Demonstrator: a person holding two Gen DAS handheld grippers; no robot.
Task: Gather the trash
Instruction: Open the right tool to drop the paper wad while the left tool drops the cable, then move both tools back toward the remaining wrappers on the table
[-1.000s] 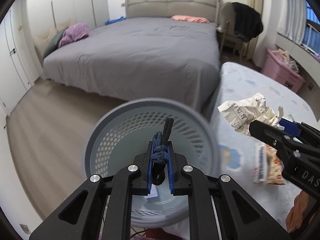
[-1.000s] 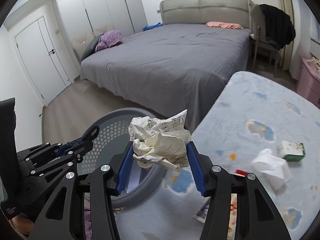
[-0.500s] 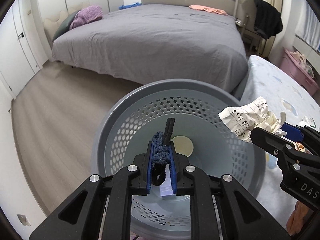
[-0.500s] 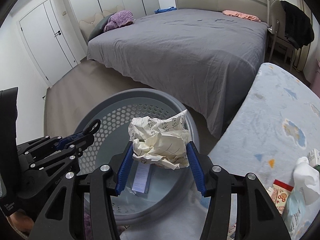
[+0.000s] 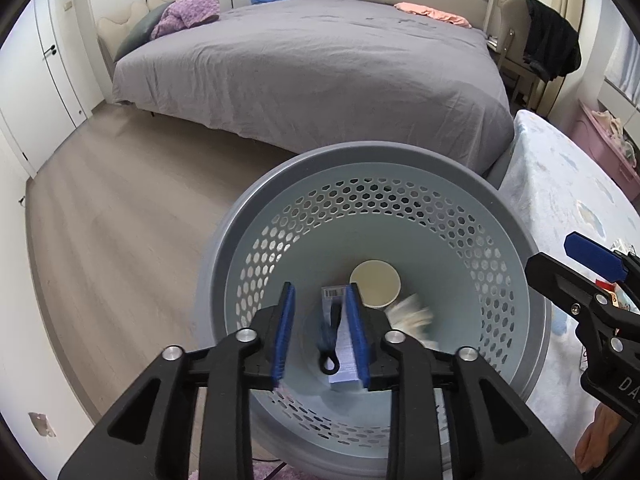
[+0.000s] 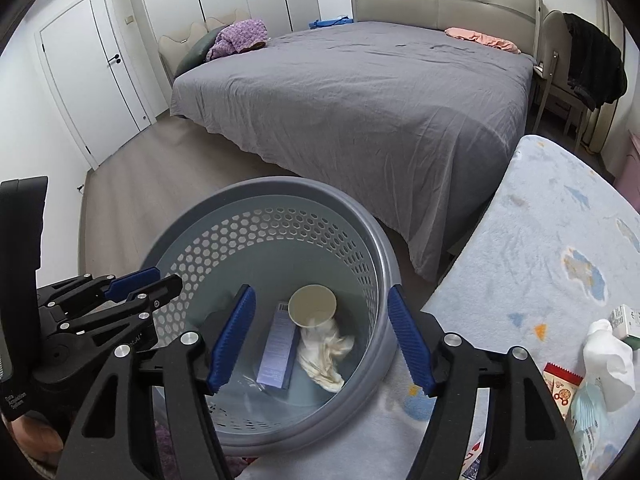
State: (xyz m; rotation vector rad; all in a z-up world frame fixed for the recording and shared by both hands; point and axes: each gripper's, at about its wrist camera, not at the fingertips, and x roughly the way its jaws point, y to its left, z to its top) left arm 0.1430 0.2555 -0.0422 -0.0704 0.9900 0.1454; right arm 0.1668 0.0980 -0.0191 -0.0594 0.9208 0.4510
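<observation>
Both tongs, left (image 5: pixel 320 336) and right (image 6: pixel 320 340), tilt down over the basket (image 6: pixel 384 264), jaws just opened, gripping nothing.

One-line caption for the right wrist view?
Open right hand-held gripper above the grey basket, crumpled paper lying inside beside a paper cup.

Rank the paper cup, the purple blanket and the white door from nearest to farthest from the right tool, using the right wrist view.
1. Paper cup: in the basket, just beyond the right tool.
2. White door: far left, across the floor.
3. Purple blanket: by the bed's far-left corner.
</observation>
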